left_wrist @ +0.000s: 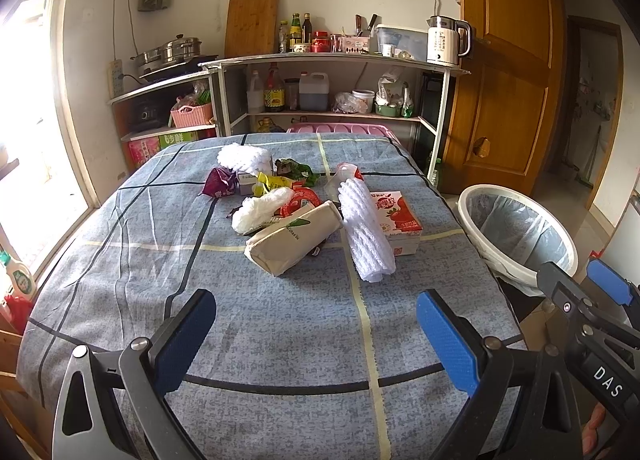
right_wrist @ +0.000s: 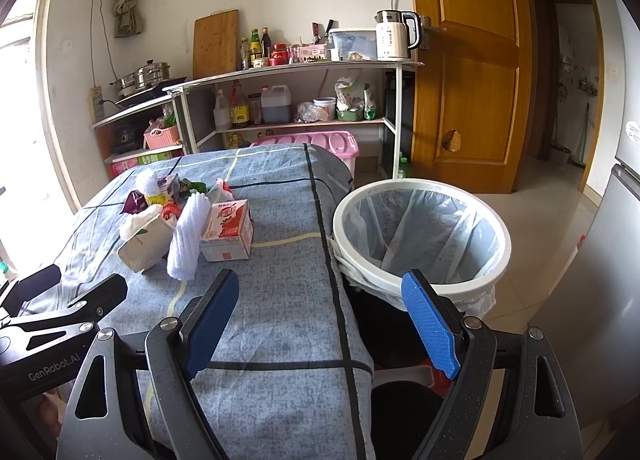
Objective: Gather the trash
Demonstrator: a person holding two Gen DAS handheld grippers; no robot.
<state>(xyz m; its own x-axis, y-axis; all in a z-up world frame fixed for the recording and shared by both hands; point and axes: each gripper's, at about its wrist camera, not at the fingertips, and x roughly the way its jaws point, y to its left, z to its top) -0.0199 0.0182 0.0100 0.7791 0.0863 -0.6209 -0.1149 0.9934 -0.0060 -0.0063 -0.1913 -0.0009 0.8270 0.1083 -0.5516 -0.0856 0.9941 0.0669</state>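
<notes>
Since the bin (right_wrist: pixel 420 228) at right of frame looks empty, we judge nothing collected; trash pile (left_wrist: pixel 304 212) remains mid-table, left gripper (left_wrist: pixel 316 336) and right gripper (right_wrist: pixel 320 320) both wide open, holding nothing.

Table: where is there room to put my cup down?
The table is bare along the near edge, between the pile and the left tool, and on its window side. The middle is crowded: bag, white roll, carton, wrappers.

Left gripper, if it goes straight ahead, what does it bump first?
Probably the beige paper pack at the near edge of the trash pile; only bare tablecloth lies before it. The left gripper is open. Depth is uncertain.
</notes>
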